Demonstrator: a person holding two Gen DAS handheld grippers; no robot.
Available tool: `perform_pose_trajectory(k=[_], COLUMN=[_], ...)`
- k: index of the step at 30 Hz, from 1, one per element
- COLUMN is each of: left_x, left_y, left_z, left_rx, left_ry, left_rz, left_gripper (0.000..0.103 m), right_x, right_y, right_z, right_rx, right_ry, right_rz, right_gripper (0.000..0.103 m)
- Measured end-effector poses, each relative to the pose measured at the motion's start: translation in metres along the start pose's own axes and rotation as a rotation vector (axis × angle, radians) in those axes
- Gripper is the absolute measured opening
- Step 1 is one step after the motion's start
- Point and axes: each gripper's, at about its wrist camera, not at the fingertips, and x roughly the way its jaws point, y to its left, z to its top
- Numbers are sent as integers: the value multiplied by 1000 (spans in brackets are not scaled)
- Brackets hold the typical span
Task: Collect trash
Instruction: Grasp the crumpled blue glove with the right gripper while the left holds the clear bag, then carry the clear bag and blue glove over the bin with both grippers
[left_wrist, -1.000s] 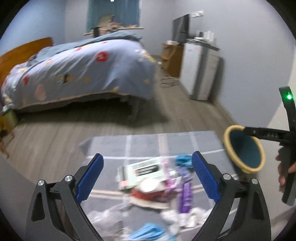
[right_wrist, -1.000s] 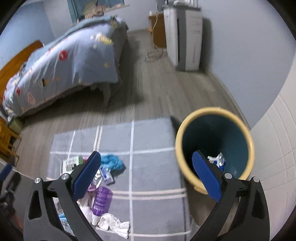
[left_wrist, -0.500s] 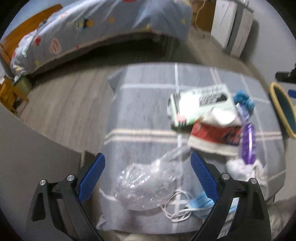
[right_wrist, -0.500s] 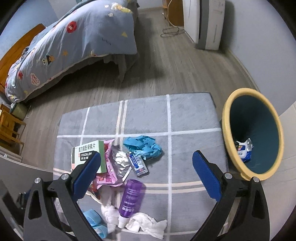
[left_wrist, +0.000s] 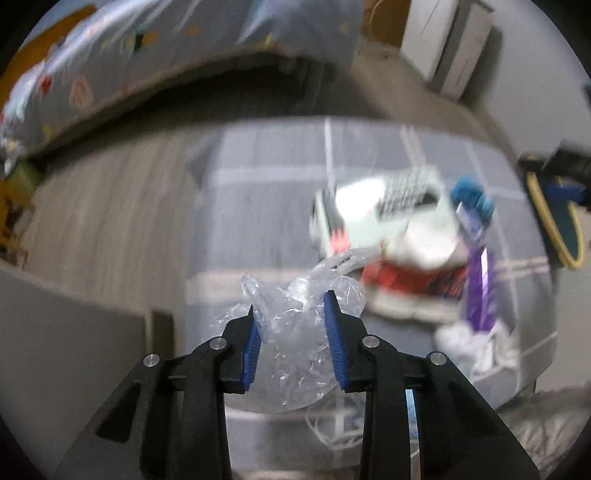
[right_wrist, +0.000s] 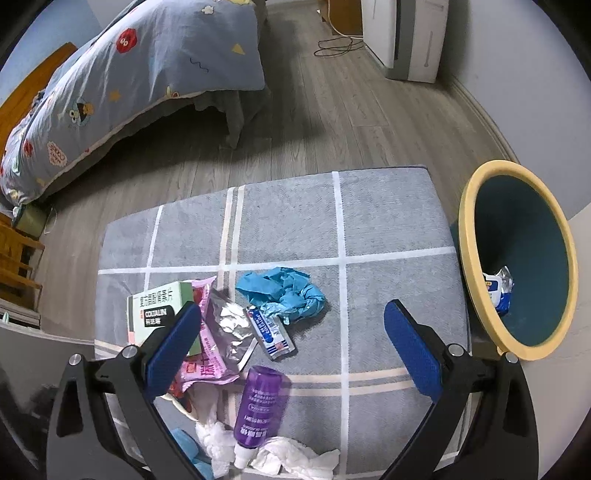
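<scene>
Currently closing left gripper around clear plastic bag at near edge of grey checked mat; bag sitting between blue pads, film looking bunched against them, so reading as gripped though jaws closing further. Left view blurred, contact not fully sharp

Hovering right gripper wide open over middle of mat, nothing between jaws, pointing steeply down

Looking early in the job. Showing only one white-and-blue wrapper inside teal bin with yellow rim, standing just beside mat's right edge

Waiting on mat, clustered toward left and near side:
- green medicine box
- pink snack packet with foil wrapper on top
- small blue-and-white sachet
- crumpled teal glove
- purple bottle, lying on its side, nozzle toward camera
- white tissues around nozzle
- something blue at near-left edge, too hidden to name

Guessing bag going to bin next, needing a carry right across whole pile. Expecting thin film slipping or trailing over other litter, so worth a firm pinch before lifting
</scene>
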Motion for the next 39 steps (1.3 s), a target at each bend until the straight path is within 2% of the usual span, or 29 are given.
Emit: perform_pose_trajectory(k=[5,10,12,14,18,20,22,23,29,39], left_x=[-32,-30,-23,-20,-21,-18,-15,-14,-12,-18], left_y=[9,5,1,-1,-10,-14,-19,-21,-33,-44], left_z=[45,58,64,71,83,86,87,88,91,98], left_rx=[29,59,25,-19,-12,-21,-5,5,26,37], left_ry=[-97,-136,-131,-137,-164,-158,-151,-150,-146,-167], left_rz=[-20,-48,-99,-149,-146,-163,-159,-156,-162,-169], left_gripper=[34,34,34,34,35,35,35,35,35,35], right_x=[13,33,44,56,82,93,99,99,89,36], right_y=[-8,-8,-9,-11,-15,-15,-14,-13,-13,-29], right_z=[5,8,10,12,11,7,6,7,9,13], right_rx=[10,-7,5,24,86,101,105,101,75,62], right_ry=[5,40,67,90,136,159,164,162,141,43], right_rz=[-5,8,18,27,69,93,126,135,133,115], right_gripper=[97,97,97,92,86,74,68,61,45,44])
